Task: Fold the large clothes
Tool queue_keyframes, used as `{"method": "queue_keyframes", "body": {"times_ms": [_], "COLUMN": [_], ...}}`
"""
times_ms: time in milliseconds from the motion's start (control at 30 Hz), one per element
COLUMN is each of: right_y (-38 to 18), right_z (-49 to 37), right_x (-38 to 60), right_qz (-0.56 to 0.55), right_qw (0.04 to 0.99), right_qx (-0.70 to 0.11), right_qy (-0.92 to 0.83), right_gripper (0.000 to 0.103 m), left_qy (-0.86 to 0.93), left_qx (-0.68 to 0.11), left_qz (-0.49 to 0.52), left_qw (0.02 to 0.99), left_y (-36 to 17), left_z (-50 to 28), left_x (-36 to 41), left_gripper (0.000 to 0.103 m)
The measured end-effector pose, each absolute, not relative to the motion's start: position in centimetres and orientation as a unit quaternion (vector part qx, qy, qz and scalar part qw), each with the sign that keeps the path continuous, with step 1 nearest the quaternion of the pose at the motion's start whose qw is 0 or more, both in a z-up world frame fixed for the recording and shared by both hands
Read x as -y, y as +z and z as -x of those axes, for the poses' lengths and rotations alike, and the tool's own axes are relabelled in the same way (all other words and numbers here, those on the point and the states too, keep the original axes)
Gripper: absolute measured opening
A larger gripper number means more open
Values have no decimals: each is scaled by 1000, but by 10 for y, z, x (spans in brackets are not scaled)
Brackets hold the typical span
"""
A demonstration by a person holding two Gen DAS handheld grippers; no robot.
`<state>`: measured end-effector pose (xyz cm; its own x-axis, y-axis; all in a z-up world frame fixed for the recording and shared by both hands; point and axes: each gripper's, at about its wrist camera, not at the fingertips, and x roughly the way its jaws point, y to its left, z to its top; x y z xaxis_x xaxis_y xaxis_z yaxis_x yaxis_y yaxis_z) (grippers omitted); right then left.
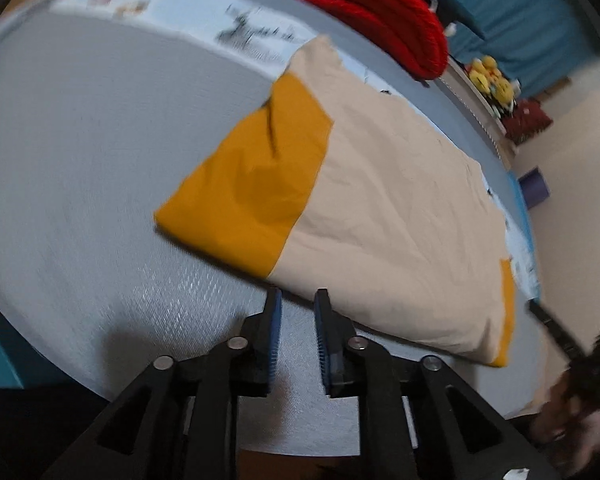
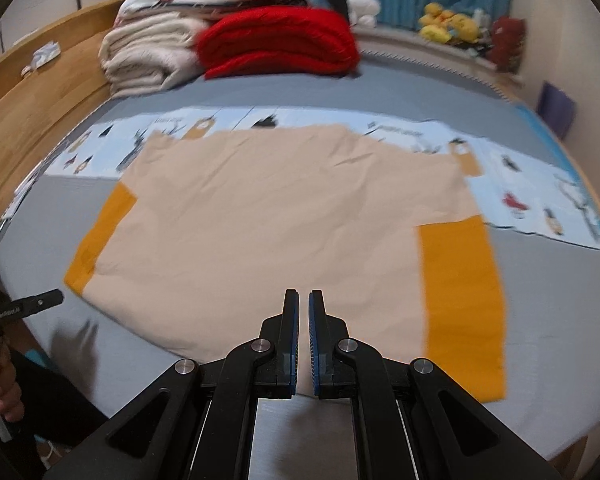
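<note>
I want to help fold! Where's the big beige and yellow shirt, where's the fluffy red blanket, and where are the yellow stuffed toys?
Shirt (image 2: 268, 216): right wrist view, middle of its beige body.
Red blanket (image 2: 278, 40): right wrist view, top fold.
Yellow stuffed toys (image 2: 448, 24): right wrist view, middle of the pile on the ledge.

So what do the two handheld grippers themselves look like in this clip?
Both match: the left gripper and right gripper have matte black angular linkage arms with triangular cutouts, round silver pivot pins, and blue ribbed pads on the fingers. No cables show.
</note>
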<state>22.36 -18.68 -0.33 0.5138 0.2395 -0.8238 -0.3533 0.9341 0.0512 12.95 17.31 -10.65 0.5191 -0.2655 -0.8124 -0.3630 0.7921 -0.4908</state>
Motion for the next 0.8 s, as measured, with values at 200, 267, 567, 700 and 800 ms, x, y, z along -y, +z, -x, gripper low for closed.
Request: {"method": "queue_keyframes", "body": {"times_ms": [200,267,567,700,800], "right_y": [-56,-79,-98,-97,-98], "right_z": [-247,-253,-259,-258,-257], "right_x": [153,150,159,158,158], "right_qz": [108,144,143,149,155], "right_qw": [826,808,797,797,797], "right_qx": [-531,-559,-579,-578,-576], "right_qy": [156,122,98,96,96], "right_gripper": [6,6,6,6,6], "left_qy": [35,36,38,35,35], "left_qx": [-488,-486,-445,-416,-396], "left_qz": [421,445,512,534,546], "left_qw": [764,752,734,735,737], "left_y": [-138,-146,-169,-174,-178], "left_z": [-129,-131,-147,-157,-165], "left_x": [-194,-197,-204,-206,-207], "left_gripper": [42,43,44,46,46]}}
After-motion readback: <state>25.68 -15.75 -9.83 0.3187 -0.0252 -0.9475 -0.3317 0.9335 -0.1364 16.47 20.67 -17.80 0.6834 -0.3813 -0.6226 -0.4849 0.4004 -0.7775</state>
